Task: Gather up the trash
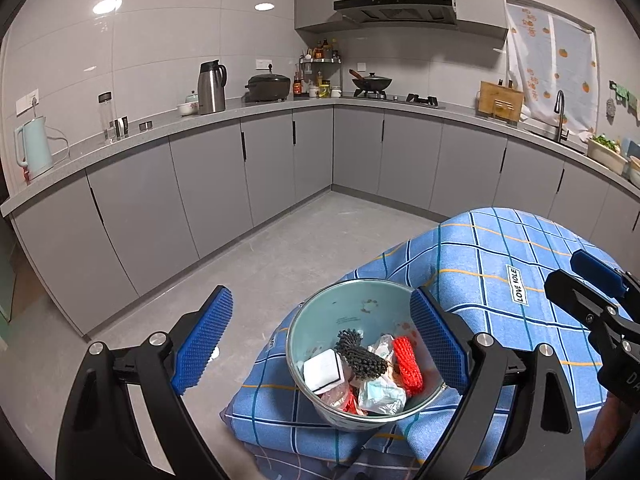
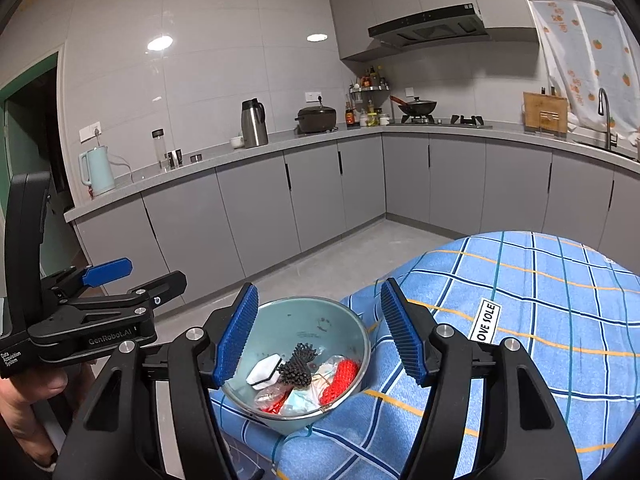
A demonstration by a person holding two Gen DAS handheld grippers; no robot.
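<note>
A metal bowl (image 1: 348, 300) (image 2: 304, 320) with a pale teal inside stands at the near corner of a table under a blue checked cloth (image 1: 480, 248) (image 2: 540, 320). Trash fills it: a white block (image 1: 322, 370) (image 2: 264, 368), a black foam net (image 1: 360, 354) (image 2: 298, 366), a red foam net (image 1: 408, 364) (image 2: 340, 378) and crumpled wrappers (image 1: 380, 394). My left gripper (image 1: 320, 294) (image 2: 136, 276) is open wide, its right pad by the bowl's right rim. My right gripper (image 2: 319, 286) (image 1: 576, 280) is open, with the bowl low between its fingers and neither pad pressing on it.
Grey cabinets and an L-shaped counter (image 1: 280, 106) run round the room, bearing a pale kettle (image 1: 34, 148), a steel flask (image 1: 212, 86), a wok (image 1: 372, 82) and a sink tap (image 1: 560, 116). Grey floor (image 1: 260, 248) lies left of the table. A hand (image 2: 32, 400) holds the left gripper.
</note>
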